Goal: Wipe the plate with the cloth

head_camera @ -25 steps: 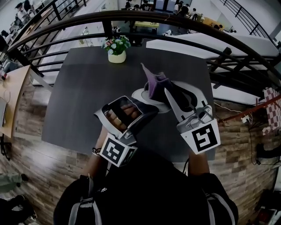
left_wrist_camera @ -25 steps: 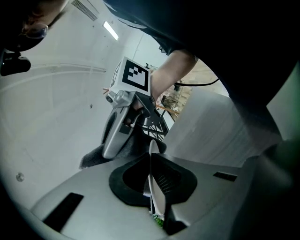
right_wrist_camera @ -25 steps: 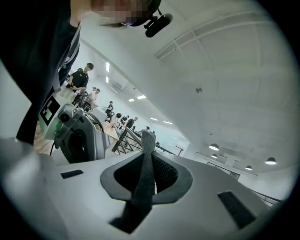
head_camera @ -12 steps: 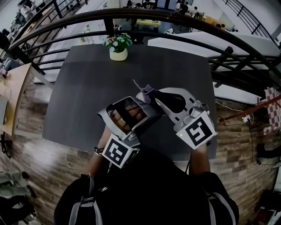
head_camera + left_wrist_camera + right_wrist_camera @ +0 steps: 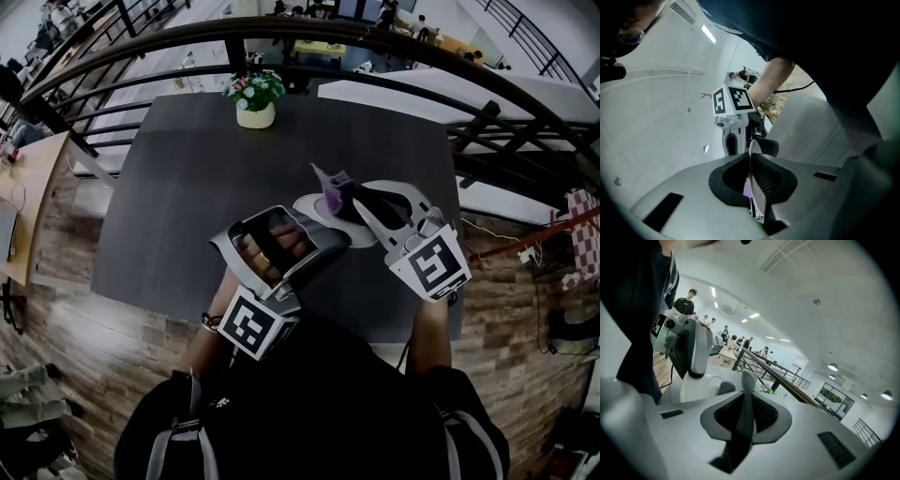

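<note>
My left gripper (image 5: 334,240) is clamping down on the near rim of the white plate (image 5: 307,205). In the left gripper view its jaws are pressing together on that rim, the plate (image 5: 753,154) showing edge-on as a thin pale line between the black pads. My left hand (image 5: 267,246) is showing through the frame of the gripper, and its marker cube (image 5: 251,324) is sitting closest to my body.

My right gripper (image 5: 354,199) is reaching in from the right, over the plate, and its jaws are pinching the purple cloth (image 5: 333,191). In the right gripper view the cloth (image 5: 745,404) is running up between the closed pads and poking out past the tips, looking grey there. A bunched tuft of it is standing up over the middle of the plate in the head view, with one corner sticking up towards the far side. Whether the cloth is actually pressing on the plate's face, I can't tell.

The plate is hanging over the near right part of the dark table (image 5: 187,187), just in front of me. Whether its far edge is resting on the tabletop, I can't make out. A small flower pot (image 5: 254,114) is standing at the far edge of the table, well apart from the plate, with a dark railing (image 5: 375,37) curving behind it.
</note>
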The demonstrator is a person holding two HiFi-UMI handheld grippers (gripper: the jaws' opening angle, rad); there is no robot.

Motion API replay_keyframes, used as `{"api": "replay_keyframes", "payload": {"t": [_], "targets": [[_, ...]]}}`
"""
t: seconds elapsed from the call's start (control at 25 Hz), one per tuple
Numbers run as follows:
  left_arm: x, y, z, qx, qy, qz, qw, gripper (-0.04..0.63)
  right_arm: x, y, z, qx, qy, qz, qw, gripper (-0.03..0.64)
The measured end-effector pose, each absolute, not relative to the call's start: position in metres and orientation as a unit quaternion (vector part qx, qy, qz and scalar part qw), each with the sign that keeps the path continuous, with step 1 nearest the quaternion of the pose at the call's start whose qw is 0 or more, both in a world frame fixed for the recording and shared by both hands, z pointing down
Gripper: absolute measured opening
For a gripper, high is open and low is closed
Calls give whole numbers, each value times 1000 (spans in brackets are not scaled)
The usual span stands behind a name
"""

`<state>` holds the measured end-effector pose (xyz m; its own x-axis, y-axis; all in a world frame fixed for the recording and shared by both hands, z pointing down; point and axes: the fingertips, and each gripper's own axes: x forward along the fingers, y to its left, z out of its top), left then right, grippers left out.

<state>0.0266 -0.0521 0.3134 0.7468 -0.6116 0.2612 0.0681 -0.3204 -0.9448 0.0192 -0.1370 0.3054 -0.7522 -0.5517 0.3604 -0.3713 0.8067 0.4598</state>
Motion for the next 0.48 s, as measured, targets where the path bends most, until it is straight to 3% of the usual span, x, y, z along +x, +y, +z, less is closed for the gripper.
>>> {"api": "replay_keyframes", "payload": {"t": [0.48], "targets": [[28,-50,309,-756,177,-297,556,23,46,-152,324,296,-906,-151,262,40]]}}
